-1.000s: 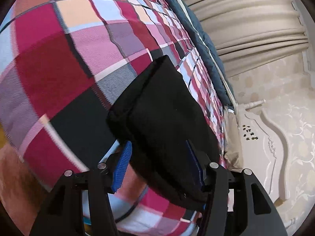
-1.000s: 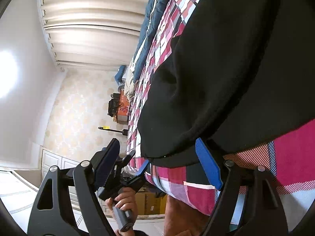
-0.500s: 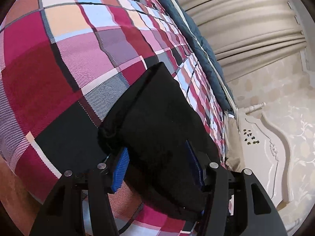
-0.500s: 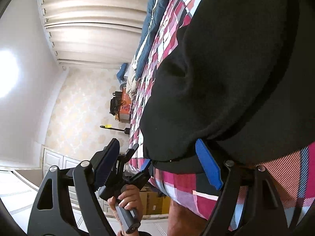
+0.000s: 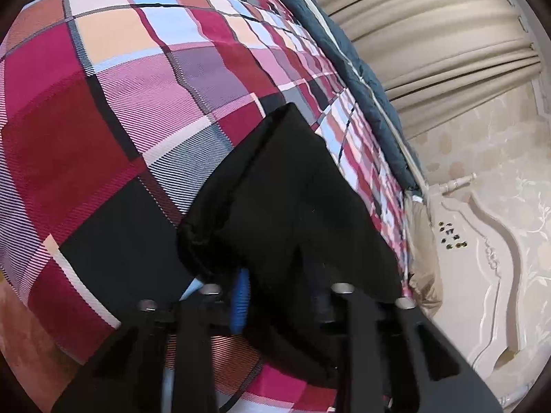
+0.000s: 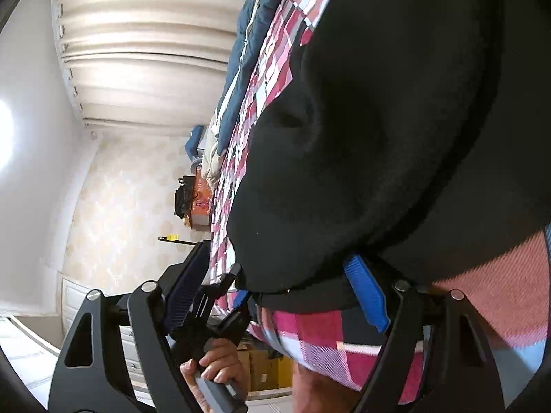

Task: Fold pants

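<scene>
The black pants (image 5: 286, 206) lie on the plaid bed (image 5: 103, 120), long axis running away from me. My left gripper (image 5: 279, 292) is closing its jaws on the near hem; my right gripper (image 6: 275, 289) – jaws wide, narrowing – straddles the other corner, gripping nothing yet.

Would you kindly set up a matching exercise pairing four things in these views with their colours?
Things:
1. folded fabric pants
2. checked bedspread
3. quilted blanket along the bed's far edge
4. pleated curtain

Colours:
A. cream
B. black
C. red, pink and pale blue
D. dark teal blue

Pairs: 1-B, 2-C, 3-D, 4-A
</scene>
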Motion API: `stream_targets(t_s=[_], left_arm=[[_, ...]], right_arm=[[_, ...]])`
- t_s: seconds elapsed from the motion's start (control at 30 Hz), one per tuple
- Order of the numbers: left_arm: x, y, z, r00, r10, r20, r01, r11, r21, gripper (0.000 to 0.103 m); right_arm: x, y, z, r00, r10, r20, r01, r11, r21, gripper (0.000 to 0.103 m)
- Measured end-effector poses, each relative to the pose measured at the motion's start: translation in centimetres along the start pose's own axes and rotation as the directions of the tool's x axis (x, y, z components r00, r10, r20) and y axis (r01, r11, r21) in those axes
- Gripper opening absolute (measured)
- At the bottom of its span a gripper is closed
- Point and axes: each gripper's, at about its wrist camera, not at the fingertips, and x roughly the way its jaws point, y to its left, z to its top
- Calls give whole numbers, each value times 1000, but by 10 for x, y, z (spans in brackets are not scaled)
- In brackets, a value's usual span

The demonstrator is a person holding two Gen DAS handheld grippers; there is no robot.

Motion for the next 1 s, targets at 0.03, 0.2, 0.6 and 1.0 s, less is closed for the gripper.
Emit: stream_targets(t_s=[0.03, 0.2, 0.6, 1.0], left_arm=[[0, 1, 0, 1000, -1, -3, 1, 1000, -4, 19], [-5, 3, 4, 1000, -19, -14, 19, 1000, -21, 13], [-13, 14, -3, 1000, 10, -4, -10, 1000, -1, 12], [-14, 14, 2, 1000, -23, -14, 23, 999, -24, 12]], right_arm=[[2, 0, 0, 1000, -13, -2, 13, 1000, -12, 65], [5, -16, 4, 999, -33, -40, 34, 999, 14, 17], [0, -13, -29, 986, -20, -166, 13, 999, -43, 6], [-14, -23, -14, 1000, 4, -28, -3, 1000, 26, 41]])
